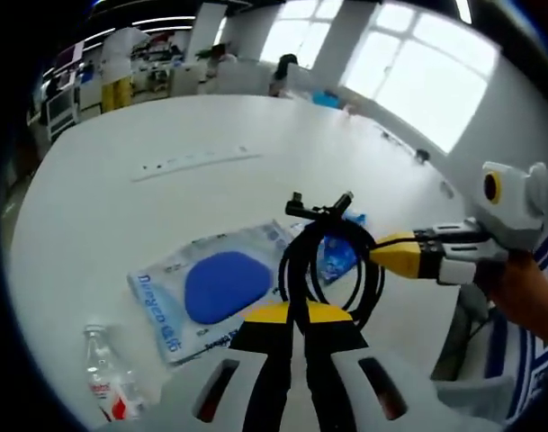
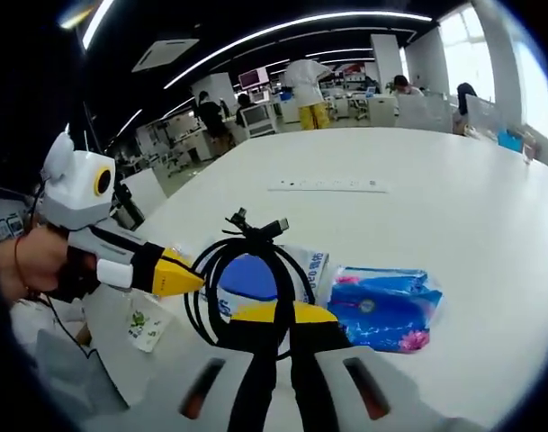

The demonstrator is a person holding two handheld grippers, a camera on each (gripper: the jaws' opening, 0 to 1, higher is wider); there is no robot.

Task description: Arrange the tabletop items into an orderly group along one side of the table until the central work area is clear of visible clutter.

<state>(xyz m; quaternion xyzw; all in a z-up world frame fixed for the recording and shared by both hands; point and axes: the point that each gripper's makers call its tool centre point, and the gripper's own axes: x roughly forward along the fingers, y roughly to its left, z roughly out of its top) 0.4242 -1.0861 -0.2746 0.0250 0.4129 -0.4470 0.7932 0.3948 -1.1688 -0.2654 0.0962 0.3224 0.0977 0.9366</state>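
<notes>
Above the blue mask packet, both the left gripper and right gripper pinch one coiled black cable. Better let one go, then carry it gently toward the table's 9 o'clock edge.

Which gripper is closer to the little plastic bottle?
Left. The left gripper is right beside the bottle, while the right gripper holds the black cable from its far side, away from the bottle.
</notes>
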